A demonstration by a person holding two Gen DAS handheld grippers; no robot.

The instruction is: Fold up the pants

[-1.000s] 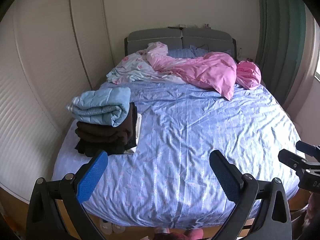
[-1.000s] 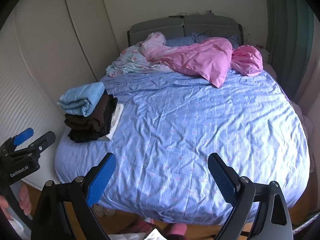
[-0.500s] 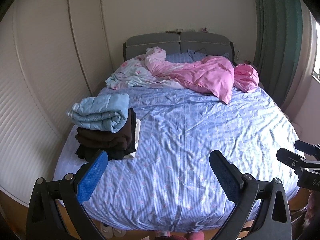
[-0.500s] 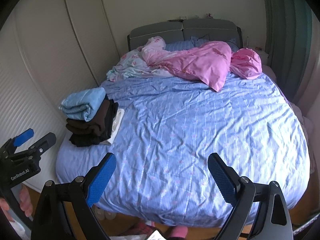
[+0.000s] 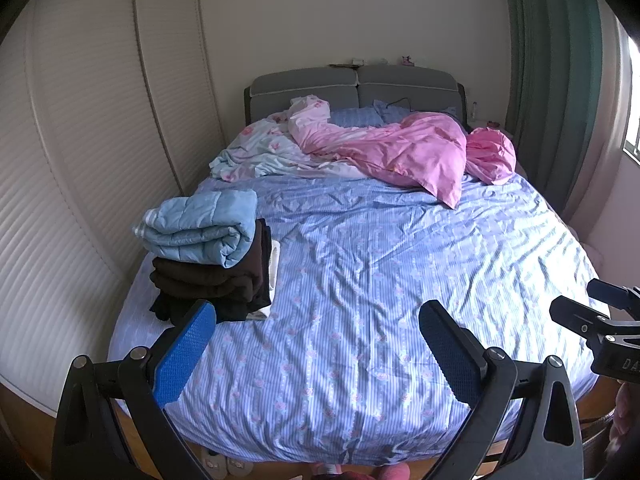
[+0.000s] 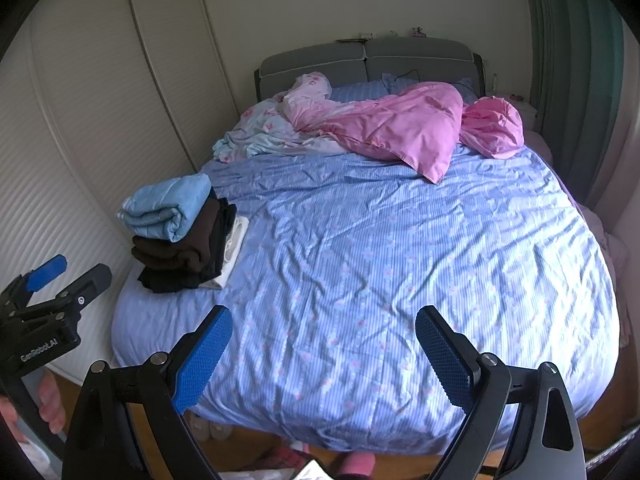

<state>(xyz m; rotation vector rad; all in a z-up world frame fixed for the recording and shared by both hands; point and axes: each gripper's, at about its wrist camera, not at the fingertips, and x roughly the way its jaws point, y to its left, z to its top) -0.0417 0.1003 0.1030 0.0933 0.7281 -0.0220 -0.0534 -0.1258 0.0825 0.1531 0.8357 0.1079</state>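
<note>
A stack of folded clothes sits at the bed's left edge: dark brown and black folded pants under a rolled light blue quilted piece, with a white garment beneath. My left gripper is open and empty, held above the foot of the bed. My right gripper is open and empty, also above the foot of the bed. Each gripper shows at the edge of the other's view, the right and the left.
The bed has a wrinkled blue striped sheet. A pink duvet and a floral sheet lie bunched by the grey headboard. White louvred wardrobe doors stand left, a green curtain right. Slippers lie on the floor.
Both grippers have drawn back and risen a little, so the bed looks farther and lower in both views. Both stay open and empty.
</note>
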